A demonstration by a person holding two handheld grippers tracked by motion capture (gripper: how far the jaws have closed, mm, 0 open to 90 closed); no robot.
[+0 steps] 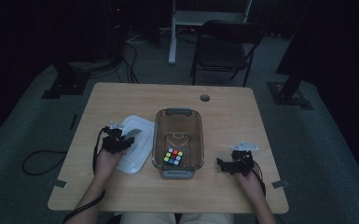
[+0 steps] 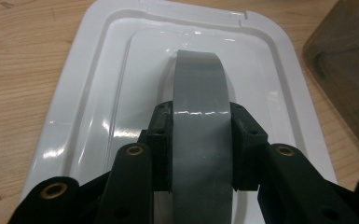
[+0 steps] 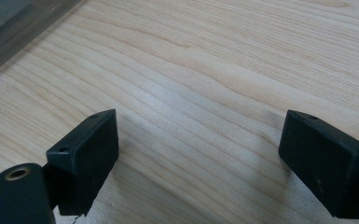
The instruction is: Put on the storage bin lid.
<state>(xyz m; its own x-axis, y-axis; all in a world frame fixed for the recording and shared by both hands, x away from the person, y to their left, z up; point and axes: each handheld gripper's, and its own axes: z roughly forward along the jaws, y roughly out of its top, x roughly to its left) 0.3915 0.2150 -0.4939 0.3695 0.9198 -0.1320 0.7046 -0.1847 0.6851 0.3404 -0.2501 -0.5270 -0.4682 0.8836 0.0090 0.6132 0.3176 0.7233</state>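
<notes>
Where the high view looks down on the wooden table (image 1: 121,191), a clear bin (image 1: 157,140) is seen holding a colour cube (image 1: 173,157), with a white lid (image 1: 137,154) just beside it, a folding chair (image 1: 226,46) beyond on grey floor, and the room is dark. In the left gripper view, the left gripper (image 2: 200,140) is seen pinched on a roll of grey tape (image 2: 198,88), smooth and glossy, stood on edge over the lid. In the right gripper view, the right gripper (image 3: 198,154) is recorded with jaws spread wide above bare wood.

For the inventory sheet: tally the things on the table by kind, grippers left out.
Roll of grey tape: 1
White lid: 1
Clear bin: 1
Puzzle cube: 1
Total: 4
</notes>
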